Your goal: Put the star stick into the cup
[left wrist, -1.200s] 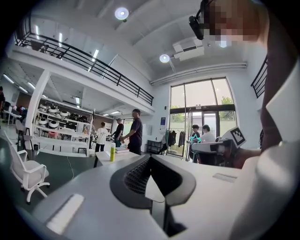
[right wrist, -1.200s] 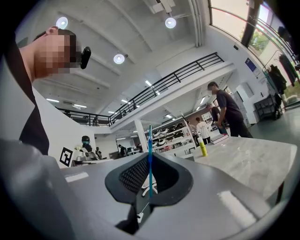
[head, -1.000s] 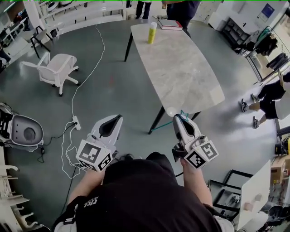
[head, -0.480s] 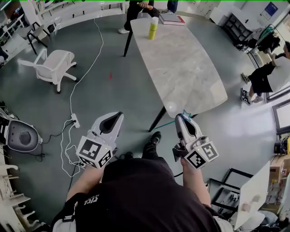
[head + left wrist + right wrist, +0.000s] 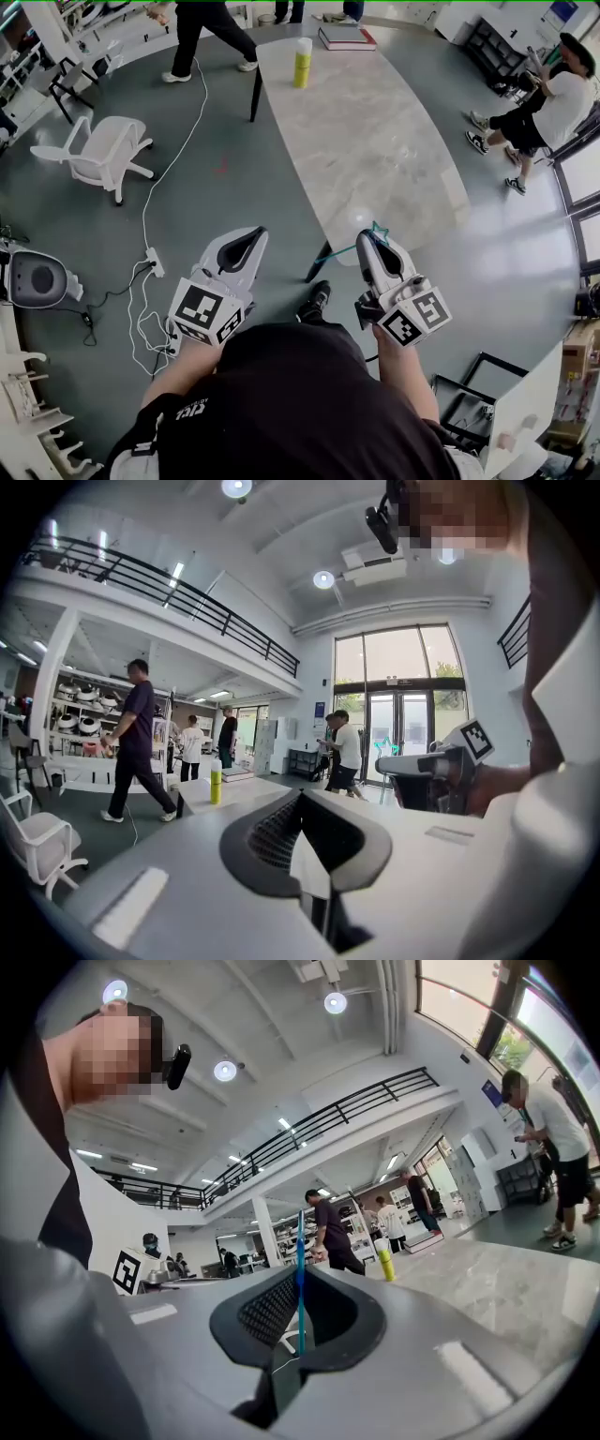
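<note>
Gripping one star stick, right claw; one cup, table.

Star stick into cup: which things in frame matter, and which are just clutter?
For the job:
- star stick, clamped in the right gripper
- yellow cup, at the far end of the table

Lying about:
- books
- white chair
- power strip on the floor

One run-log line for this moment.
left gripper: shut, empty | right gripper: shut on star stick | cup: far end of table | stick not yet in cup
</note>
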